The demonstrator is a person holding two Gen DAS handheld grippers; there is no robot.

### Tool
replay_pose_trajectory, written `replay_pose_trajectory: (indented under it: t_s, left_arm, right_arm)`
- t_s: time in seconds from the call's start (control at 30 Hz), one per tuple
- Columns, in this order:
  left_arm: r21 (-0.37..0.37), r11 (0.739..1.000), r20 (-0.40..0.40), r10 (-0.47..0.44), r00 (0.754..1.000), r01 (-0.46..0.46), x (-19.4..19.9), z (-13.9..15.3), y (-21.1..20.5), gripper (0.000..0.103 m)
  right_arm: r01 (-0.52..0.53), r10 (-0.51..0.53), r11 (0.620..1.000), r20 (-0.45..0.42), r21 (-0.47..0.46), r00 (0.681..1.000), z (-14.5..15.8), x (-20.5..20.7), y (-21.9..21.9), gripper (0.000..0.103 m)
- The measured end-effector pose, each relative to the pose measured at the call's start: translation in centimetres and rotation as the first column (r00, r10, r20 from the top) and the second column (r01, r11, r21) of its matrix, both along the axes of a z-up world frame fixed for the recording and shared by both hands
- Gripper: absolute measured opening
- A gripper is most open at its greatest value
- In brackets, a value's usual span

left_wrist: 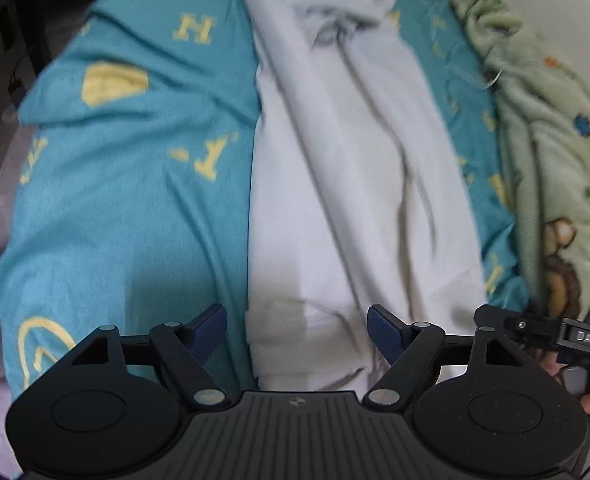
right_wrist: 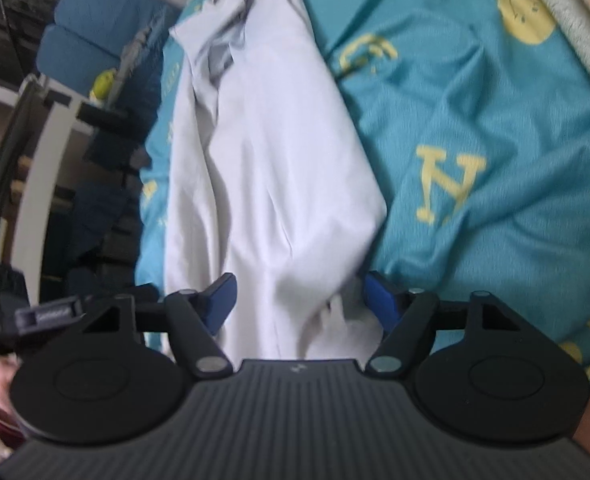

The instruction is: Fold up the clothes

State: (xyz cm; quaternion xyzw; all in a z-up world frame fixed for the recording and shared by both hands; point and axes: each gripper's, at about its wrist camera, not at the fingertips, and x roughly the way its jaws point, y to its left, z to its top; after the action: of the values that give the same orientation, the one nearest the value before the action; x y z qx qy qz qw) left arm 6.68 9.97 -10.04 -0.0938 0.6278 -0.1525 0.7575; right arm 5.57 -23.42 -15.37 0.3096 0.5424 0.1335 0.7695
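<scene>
White garment [left_wrist: 347, 184] lies lengthwise, folded narrow, on teal bedsheet [left_wrist: 135, 152] with yellow letters; green fleece blanket [left_wrist: 547, 152] along its far side. Left gripper [left_wrist: 297, 332] jaws wide, over the garment's near end, nothing pinched. Right gripper [right_wrist: 299, 300] jaws wide, straddling the garment's near end, blue pads [right_wrist: 381, 300] not pressing.

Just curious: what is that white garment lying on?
The white garment lies on a teal sheet printed with yellow letters and faces, which shows on both sides. Whatever lies directly beneath the garment is covered.
</scene>
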Motion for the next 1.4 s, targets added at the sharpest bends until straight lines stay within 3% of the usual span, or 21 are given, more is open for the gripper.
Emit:
replay_pose_trajectory:
  t_s: [0.1, 0.2, 0.27, 0.33, 0.4, 0.43, 0.5, 0.57, 0.83, 1.07, 1.27, 1.4]
  left_arm:
    - [0.024, 0.999, -0.067, -0.037, 0.997, 0.039, 0.1, -1.1, -0.8, 0.079]
    - [-0.020, 0.997, -0.119, -0.076, 0.990, 0.075, -0.1, -1.4, -1.0, 0.079]
    - [-0.054, 0.993, -0.159, -0.113, 0.981, 0.106, -0.6, -1.6, -1.2, 0.078]
    - [-0.065, 0.987, -0.157, -0.153, 0.976, 0.145, -1.2, -1.4, -1.4, 0.074]
    - [-0.070, 0.982, -0.149, -0.182, 0.972, 0.174, -1.8, -1.1, -1.7, 0.063]
    - [-0.065, 0.981, -0.145, -0.192, 0.971, 0.185, -2.1, -0.9, -1.7, 0.058]
    - [-0.057, 0.979, -0.133, -0.203, 0.970, 0.197, -2.7, -0.6, -1.6, 0.026]
    - [-0.064, 0.981, -0.116, -0.190, 0.975, 0.184, -3.3, 0.0, -1.1, 0.009]
    - [-0.203, 0.973, 0.072, -0.096, 0.993, 0.109, -5.5, 6.7, 2.5, 0.005]
    - [-0.338, 0.940, 0.220, 0.028, 0.975, 0.049, -7.9, 13.8, 3.2, 0.003]
    - [-0.417, 0.907, 0.314, 0.087, 0.946, 0.055, -14.3, 17.4, 5.3, 0.003]
    - [-0.444, 0.892, 0.349, 0.089, 0.933, 0.081, -20.0, 18.7, 5.8, 0.003]
  right_arm:
    - [-0.049, 0.049, 0.999, -0.036, -0.004, 0.998, -0.8, 0.0, 0.9, 0.071]
    - [-0.118, 0.119, 0.993, -0.050, 0.023, 0.992, -1.1, -0.2, 2.0, 0.071]
    - [-0.164, 0.166, 0.986, -0.062, 0.037, 0.984, -1.3, -0.5, 2.8, 0.059]
    - [-0.186, 0.185, 0.983, -0.069, -0.003, 0.980, -1.2, -0.6, 3.5, 0.037]
    - [-0.185, 0.183, 0.982, -0.074, -0.028, 0.980, -1.3, -0.5, 3.6, 0.019]
    - [-0.184, 0.181, 0.982, -0.077, -0.035, 0.980, -1.3, -0.5, 3.7, 0.015]
    - [-0.192, 0.188, 0.980, -0.065, -0.058, 0.980, -0.9, -0.5, 4.0, 0.013]
    - [-0.192, 0.189, 0.979, -0.046, -0.067, 0.981, -0.2, -0.7, 4.0, 0.012]
    - [-0.136, 0.139, 0.989, 0.056, -0.049, 0.989, 4.6, -1.8, 1.9, 0.010]
    - [-0.069, 0.066, 0.998, 0.186, 0.008, 0.980, 10.6, -2.8, 0.1, 0.010]
    - [-0.078, 0.066, 0.996, 0.274, 0.034, 0.960, 14.7, -6.4, -1.2, 0.010]
    - [-0.097, 0.084, 0.995, 0.301, 0.030, 0.950, 15.8, -10.9, -1.5, 0.010]
